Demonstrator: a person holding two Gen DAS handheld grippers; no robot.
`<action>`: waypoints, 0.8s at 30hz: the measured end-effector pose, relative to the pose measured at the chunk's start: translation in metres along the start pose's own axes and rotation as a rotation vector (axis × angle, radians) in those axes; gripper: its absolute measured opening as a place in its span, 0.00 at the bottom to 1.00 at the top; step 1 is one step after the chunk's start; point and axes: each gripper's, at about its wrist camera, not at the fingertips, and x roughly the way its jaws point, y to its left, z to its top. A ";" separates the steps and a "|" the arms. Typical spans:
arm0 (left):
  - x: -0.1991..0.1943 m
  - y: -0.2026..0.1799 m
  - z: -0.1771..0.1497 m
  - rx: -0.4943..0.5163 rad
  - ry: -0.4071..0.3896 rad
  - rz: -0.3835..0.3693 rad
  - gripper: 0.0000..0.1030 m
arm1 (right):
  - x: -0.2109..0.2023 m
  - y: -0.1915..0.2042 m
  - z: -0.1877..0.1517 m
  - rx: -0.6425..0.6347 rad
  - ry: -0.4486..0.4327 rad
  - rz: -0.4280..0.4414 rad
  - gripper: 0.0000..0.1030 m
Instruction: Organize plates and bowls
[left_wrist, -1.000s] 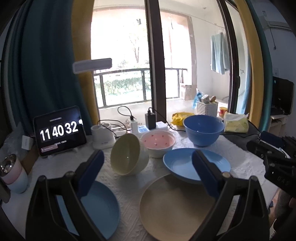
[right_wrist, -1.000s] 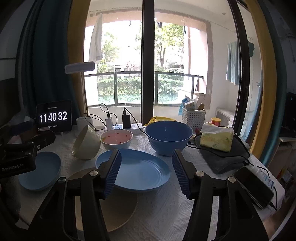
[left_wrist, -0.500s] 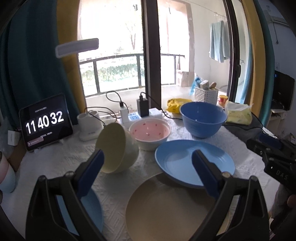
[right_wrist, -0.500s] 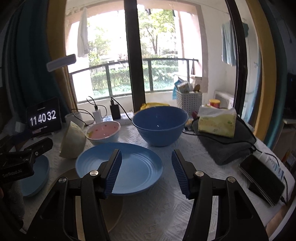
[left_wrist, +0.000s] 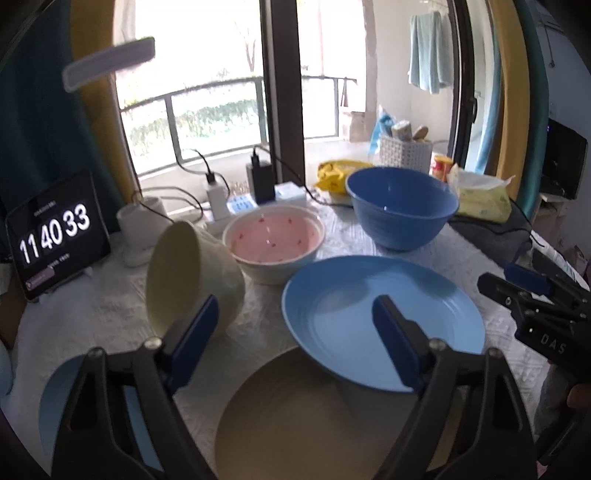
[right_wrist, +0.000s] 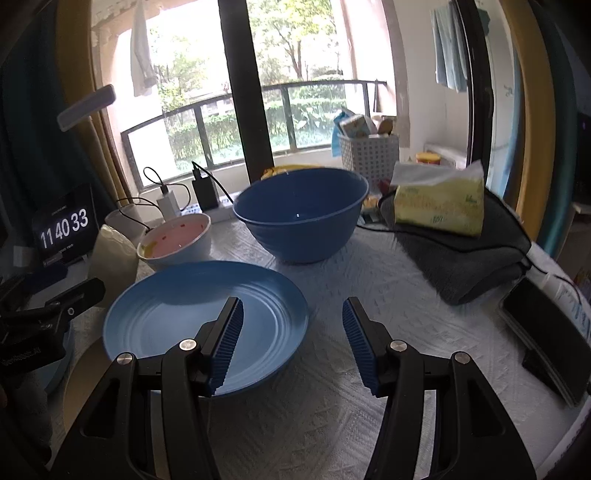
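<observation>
A light blue plate (left_wrist: 380, 325) rests partly on a beige plate (left_wrist: 314, 417). Behind stand a pink-lined bowl (left_wrist: 275, 242), a large dark blue bowl (left_wrist: 400, 214) and a cream bowl (left_wrist: 188, 273) tipped on its side. A second blue plate (left_wrist: 55, 398) lies at the left. My left gripper (left_wrist: 295, 328) is open and empty above the beige plate. My right gripper (right_wrist: 291, 321) is open and empty at the blue plate's (right_wrist: 177, 321) right edge, in front of the dark blue bowl (right_wrist: 301, 218).
A tablet clock (left_wrist: 55, 232), chargers on a power strip (left_wrist: 255, 199), a white basket (right_wrist: 369, 155), a tissue pack (right_wrist: 439, 203) on a grey towel (right_wrist: 465, 262) and a phone (right_wrist: 546, 328) ring the white-covered table (right_wrist: 369, 280).
Both grippers have moved forward and lower toward the dishes, so the blue plate and bowls look larger. The jaws stay open. No dish has moved.
</observation>
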 end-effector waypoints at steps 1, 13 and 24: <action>0.004 -0.001 0.000 0.000 0.011 -0.002 0.80 | 0.003 -0.001 0.000 0.005 0.009 0.001 0.58; 0.044 0.000 -0.003 -0.027 0.149 -0.039 0.62 | 0.036 -0.015 -0.006 0.083 0.131 0.040 0.58; 0.055 0.000 -0.008 -0.050 0.203 -0.066 0.42 | 0.053 -0.014 -0.011 0.105 0.208 0.085 0.41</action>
